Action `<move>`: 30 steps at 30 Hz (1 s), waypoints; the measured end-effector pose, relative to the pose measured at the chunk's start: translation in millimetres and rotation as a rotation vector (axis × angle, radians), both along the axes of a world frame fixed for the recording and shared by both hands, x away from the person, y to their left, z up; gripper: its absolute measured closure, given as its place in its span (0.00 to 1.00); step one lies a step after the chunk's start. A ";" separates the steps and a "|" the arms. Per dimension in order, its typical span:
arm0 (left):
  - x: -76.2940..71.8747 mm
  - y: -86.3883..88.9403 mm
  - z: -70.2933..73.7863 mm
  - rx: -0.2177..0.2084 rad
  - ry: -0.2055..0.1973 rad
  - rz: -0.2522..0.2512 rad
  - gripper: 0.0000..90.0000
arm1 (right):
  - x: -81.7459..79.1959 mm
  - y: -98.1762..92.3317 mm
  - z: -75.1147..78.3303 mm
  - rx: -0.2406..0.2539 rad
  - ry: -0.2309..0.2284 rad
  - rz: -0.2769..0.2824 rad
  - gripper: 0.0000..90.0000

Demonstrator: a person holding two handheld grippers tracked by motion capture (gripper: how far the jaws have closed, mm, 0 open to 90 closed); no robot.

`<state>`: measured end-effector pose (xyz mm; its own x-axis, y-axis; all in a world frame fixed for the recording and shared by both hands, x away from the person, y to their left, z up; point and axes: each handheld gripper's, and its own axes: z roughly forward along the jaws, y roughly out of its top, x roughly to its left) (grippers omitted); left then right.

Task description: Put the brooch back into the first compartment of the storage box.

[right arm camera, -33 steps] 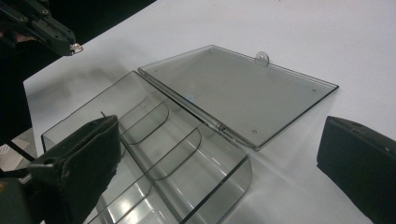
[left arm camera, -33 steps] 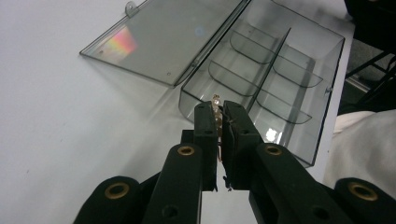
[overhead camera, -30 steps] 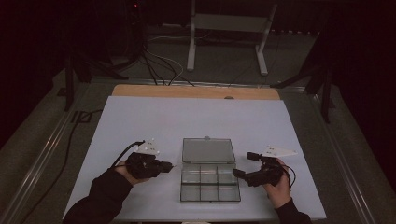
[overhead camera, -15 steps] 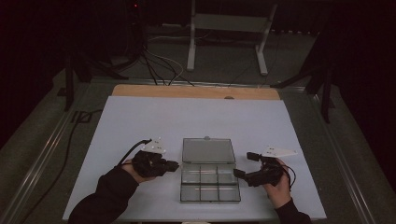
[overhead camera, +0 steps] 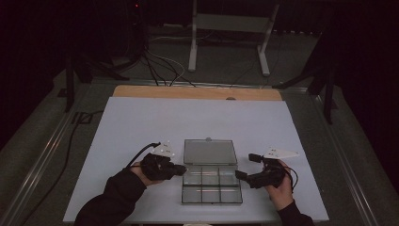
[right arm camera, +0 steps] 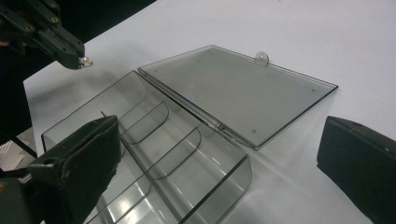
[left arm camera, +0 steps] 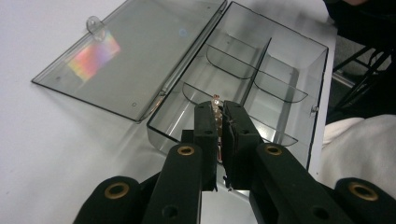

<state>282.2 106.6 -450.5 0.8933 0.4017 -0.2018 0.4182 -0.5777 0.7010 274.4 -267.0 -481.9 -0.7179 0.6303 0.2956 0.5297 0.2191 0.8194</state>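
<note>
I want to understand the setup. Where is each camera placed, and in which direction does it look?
High view: above the person's side, looking forward and down at the table; both forearms show.
Left gripper view: on the left claw, shut on a small item, facing the open plastic box.
Right gripper view: on the open right claw, facing the box; left claw far off.
All share the box.

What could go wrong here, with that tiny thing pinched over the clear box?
The small item in the left gripper sits at the very tips of the jaws, so it might slip and land outside the box. It hangs near a divider, so it could drop into the wrong compartment. The right gripper, open beside the light box, could nudge it.
</note>
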 end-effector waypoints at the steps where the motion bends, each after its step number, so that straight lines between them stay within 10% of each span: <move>1: 0.3 -1.8 -1.4 -0.003 0.007 -0.002 0.96 | 0.0 -0.1 0.0 0.000 -0.001 0.000 0.00; 30: 5.6 -28.3 -27.8 0.005 0.025 -0.035 0.96 | 0.1 -1.1 -0.2 0.000 0.000 -0.002 0.00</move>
